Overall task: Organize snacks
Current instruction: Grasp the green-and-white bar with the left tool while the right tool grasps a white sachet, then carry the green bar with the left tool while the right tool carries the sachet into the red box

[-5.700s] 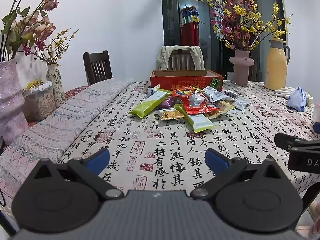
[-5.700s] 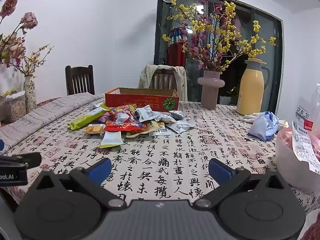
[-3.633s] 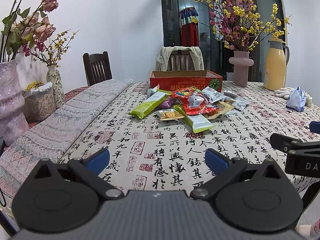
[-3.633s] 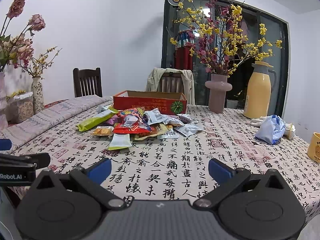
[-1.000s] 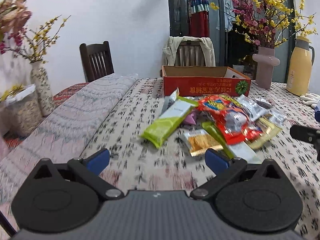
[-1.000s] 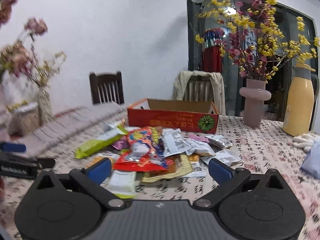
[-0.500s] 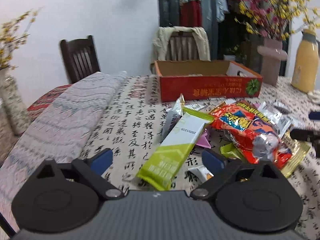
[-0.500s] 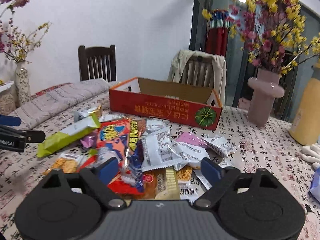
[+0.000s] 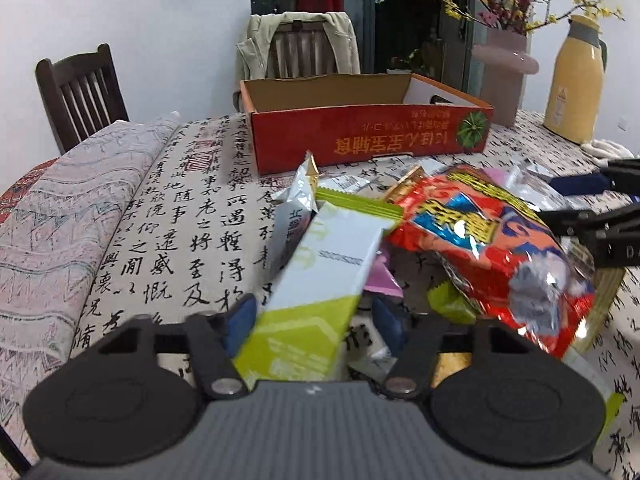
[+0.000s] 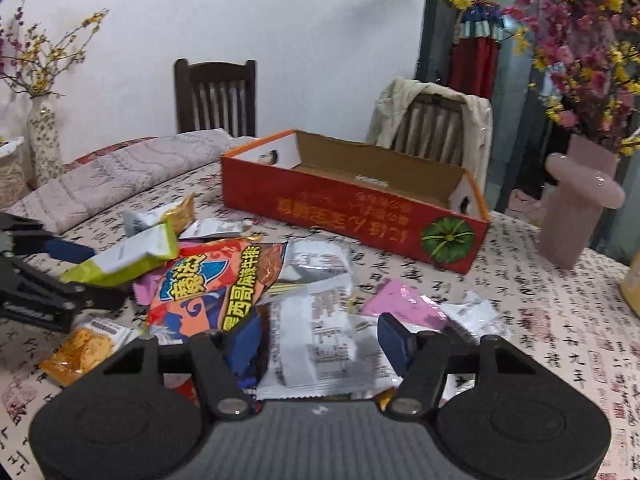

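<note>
1. Both grippers have closed in on the snack pile since a few seconds back, when they hung over the near edge of the table (image 9: pixel 172 208) with the pile far off.
2. Biggest thing out there is the red cardboard box (image 9: pixel 372 140), sitting open-topped behind the pile and looking mostly bare inside. My guess is that's where the snacks go.
3. Next, the red chip bag (image 9: pixel 492 248) lies on top of the heap, spilling over smaller packets.
4. Left gripper (image 9: pixel 316 318) has its jaws spread on either side of the long green and white pack (image 9: pixel 320 292), not squeezing yet as far as I can see.
5. Right gripper (image 10: pixel 320 338) is also spread wide, over a white wrapper (image 10: pixel 320 332) in the middle of the pile.
6. Risk as I see it: the green pack's far end is tucked against the chip bag and a silver packet (image 9: pixel 298 196), so lifting it could drag neighbours along. These wrappers are slick and floppy too, so a shallow pinch might slip.
</note>
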`<action>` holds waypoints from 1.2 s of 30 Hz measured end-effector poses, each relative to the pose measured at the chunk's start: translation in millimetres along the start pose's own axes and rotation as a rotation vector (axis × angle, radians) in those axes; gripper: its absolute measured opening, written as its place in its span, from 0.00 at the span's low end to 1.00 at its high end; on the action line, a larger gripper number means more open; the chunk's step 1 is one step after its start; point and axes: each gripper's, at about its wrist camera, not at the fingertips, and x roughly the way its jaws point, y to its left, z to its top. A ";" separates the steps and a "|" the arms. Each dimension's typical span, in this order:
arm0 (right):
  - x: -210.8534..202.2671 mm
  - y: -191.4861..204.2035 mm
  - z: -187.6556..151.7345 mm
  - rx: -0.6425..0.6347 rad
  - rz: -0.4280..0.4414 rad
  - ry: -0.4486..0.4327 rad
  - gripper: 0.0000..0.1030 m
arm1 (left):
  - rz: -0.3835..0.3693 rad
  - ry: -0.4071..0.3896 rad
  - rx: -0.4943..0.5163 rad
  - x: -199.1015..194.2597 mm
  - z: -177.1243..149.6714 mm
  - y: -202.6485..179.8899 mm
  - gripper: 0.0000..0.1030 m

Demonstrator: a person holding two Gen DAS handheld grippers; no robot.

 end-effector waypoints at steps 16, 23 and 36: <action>-19.6 -8.0 2.2 0.024 0.002 -0.035 0.39 | 0.038 -0.072 0.008 -37.4 6.3 -12.6 0.34; -41.1 -16.5 7.1 0.029 -0.011 -0.075 0.39 | 0.060 -0.113 -0.005 -57.4 20.9 -16.6 0.34; -50.7 -61.6 44.8 0.072 0.002 -0.135 0.39 | 0.097 -0.169 -0.042 -59.7 84.8 -9.9 0.34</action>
